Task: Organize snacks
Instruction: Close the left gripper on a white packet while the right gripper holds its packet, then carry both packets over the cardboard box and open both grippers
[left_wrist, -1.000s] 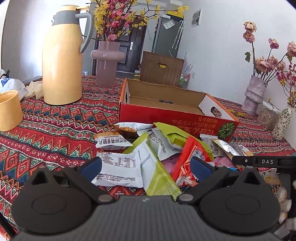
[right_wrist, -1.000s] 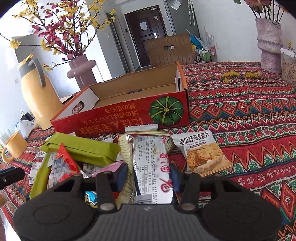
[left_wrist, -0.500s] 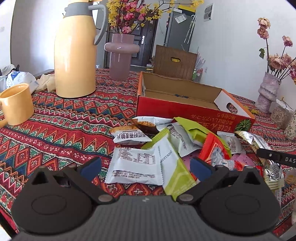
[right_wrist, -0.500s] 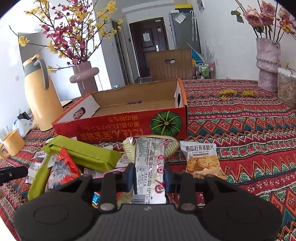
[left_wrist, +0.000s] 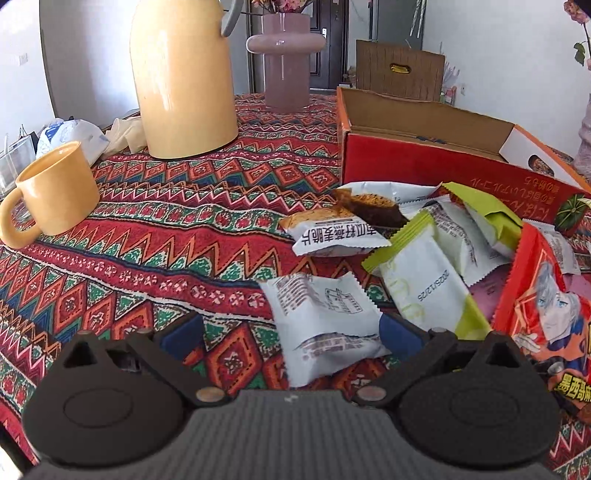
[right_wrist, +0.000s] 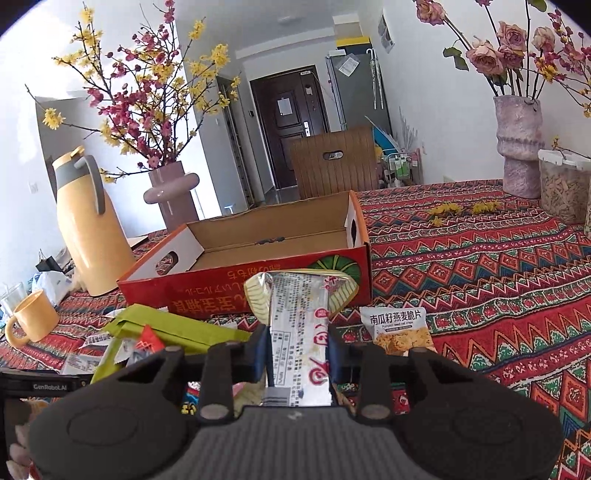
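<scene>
Our right gripper (right_wrist: 297, 354) pinches a silver packet (right_wrist: 295, 325) short of the red box (right_wrist: 258, 251); our left gripper (left_wrist: 290, 330) gapes. The slick foil could slip out before the box.

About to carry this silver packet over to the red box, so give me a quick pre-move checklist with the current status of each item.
1. Right gripper shut on the silver packet: ok, pinched between both pads.
2. Packet off the pile: ok, its top stands up in front of the red box.
3. Box open with room inside: ok, the visible floor is bare cardboard.
4. Path to the box: ok, only low packets such as the pumpkin crisp packet lie between.
5. Left gripper out of the way: ok, open over the white packet, holding nothing.
6. Grip firmness: cannot tell.
</scene>
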